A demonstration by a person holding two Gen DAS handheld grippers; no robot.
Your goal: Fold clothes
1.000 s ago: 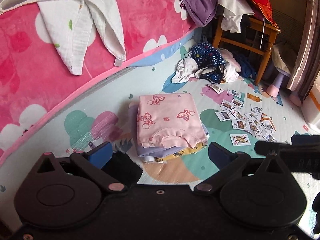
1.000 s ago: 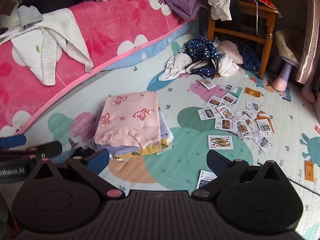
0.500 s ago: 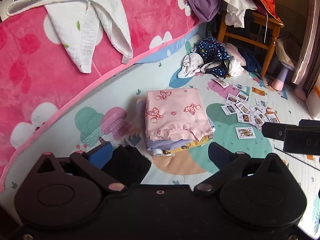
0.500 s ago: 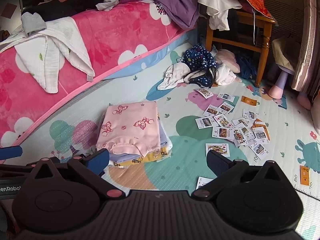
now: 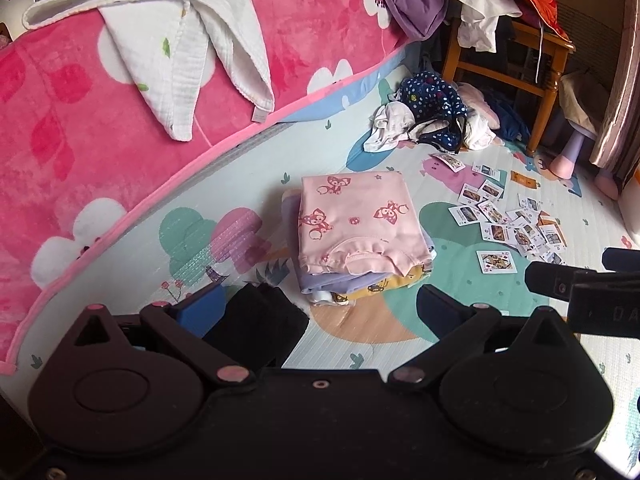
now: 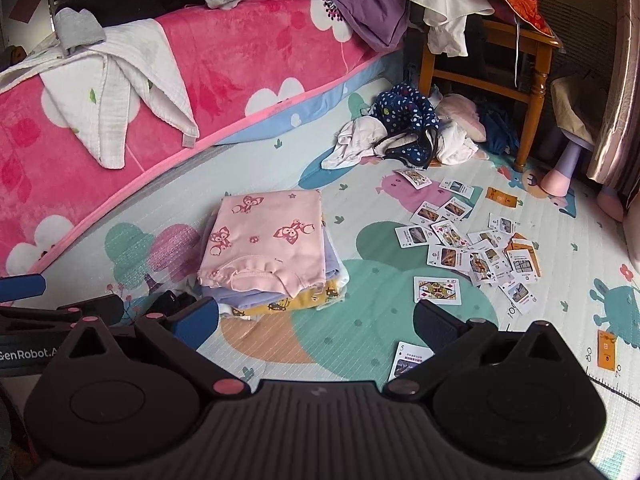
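A stack of folded clothes (image 5: 360,236) lies on the play mat, a pink fox-print garment on top, lilac and yellow ones beneath; it also shows in the right wrist view (image 6: 268,248). A heap of unfolded clothes (image 5: 432,120) lies farther back by the chair, also in the right wrist view (image 6: 404,132). My left gripper (image 5: 316,304) is open and empty, above the mat just short of the stack. My right gripper (image 6: 316,320) is open and empty, to the right of the left one. A black cloth (image 5: 256,324) lies on the mat by my left gripper.
A bed with a pink flowered blanket (image 5: 80,120) runs along the left, a white muslin cloth (image 5: 184,64) draped over it. Playing cards (image 6: 472,248) are scattered on the mat at the right. A wooden chair (image 6: 500,60) piled with fabric stands at the back.
Both grippers have drawn back and up from the stack, which now looks smaller and farther off. Both stayed open.
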